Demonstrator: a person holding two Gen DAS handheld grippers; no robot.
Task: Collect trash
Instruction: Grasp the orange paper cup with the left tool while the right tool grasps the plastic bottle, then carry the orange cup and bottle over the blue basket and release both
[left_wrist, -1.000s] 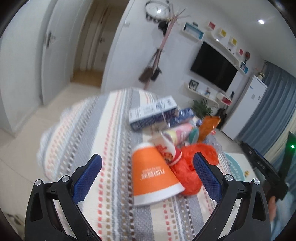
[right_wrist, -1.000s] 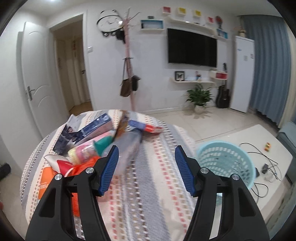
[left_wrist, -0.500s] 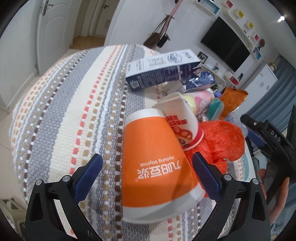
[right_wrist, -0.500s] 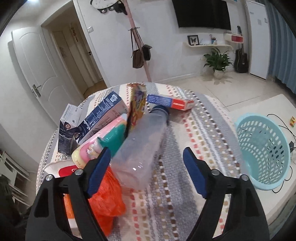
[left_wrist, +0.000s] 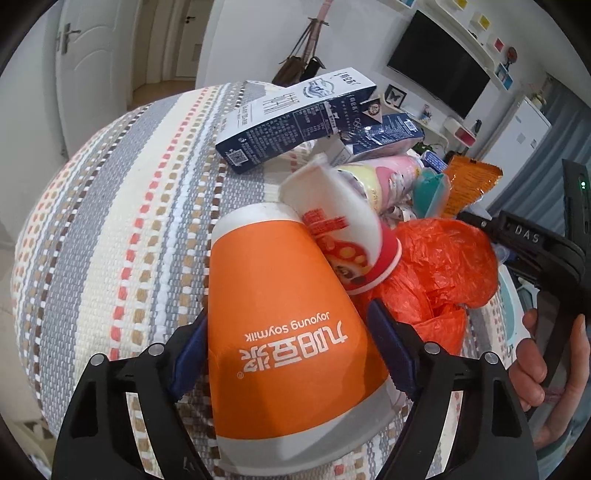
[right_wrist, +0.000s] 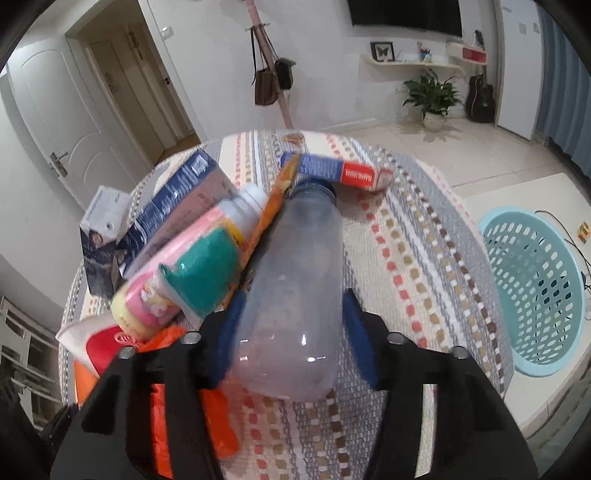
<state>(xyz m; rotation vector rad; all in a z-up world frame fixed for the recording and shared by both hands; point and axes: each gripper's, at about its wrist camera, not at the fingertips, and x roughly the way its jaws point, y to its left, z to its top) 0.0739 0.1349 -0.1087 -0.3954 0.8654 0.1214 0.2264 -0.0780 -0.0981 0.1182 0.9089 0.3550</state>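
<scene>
An orange paper cup (left_wrist: 273, 266) lies on its side on the striped tablecloth (left_wrist: 110, 221). My left gripper (left_wrist: 286, 314) straddles its wide end; the jaws are closing and both blue pads touch the cup's sides. A clear plastic bottle (right_wrist: 295, 258) lies with its neck pointing away. My right gripper (right_wrist: 293, 295) is closing around its base, pads against both sides. Between the two lie a red-and-white cup (left_wrist: 340, 229) and a crumpled orange plastic bag (left_wrist: 443, 266).
A dark blue milk carton (left_wrist: 295, 118), a pink bottle with a teal cap (right_wrist: 192, 273), an orange snack packet (left_wrist: 469, 184) and a blue-and-red box (right_wrist: 343, 171) crowd the table's far half. A light blue basket (right_wrist: 535, 295) stands on the floor to the right.
Both grippers came down and forward onto the pile. The left jaws narrowed around the orange cup; the right jaws widened, then narrowed around the clear bottle.
</scene>
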